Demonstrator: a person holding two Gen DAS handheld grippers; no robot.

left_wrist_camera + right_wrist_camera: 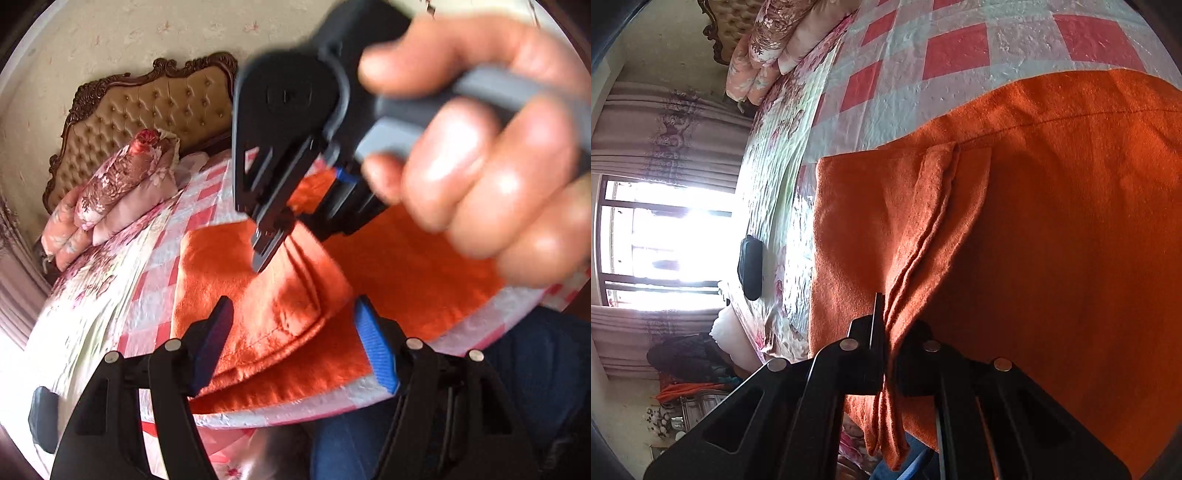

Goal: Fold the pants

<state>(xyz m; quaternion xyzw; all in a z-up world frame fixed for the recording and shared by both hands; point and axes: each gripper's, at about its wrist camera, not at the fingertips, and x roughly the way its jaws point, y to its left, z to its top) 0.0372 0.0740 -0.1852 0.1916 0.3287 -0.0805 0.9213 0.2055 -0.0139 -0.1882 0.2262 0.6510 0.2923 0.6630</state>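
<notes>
Right gripper (pixel 886 332) clamped on soft orange fleece pants (pixel 1052 221); left gripper (pixel 291 347) spread, fold edge between fingers, unpinched.

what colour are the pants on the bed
Bright orange. The pants show best in the right wrist view, spread over the red-and-white checked bedspread.

Pants (pixel 280 306) lie on the bed (pixel 155 258), near its edge. Pillows (pixel 114 184) are stacked at the far end against the headboard (pixel 147 107). Right hand-held gripper (pixel 264 254) sits over pants; left hand-held gripper (pixel 295 343) straddles their near fold.
</notes>
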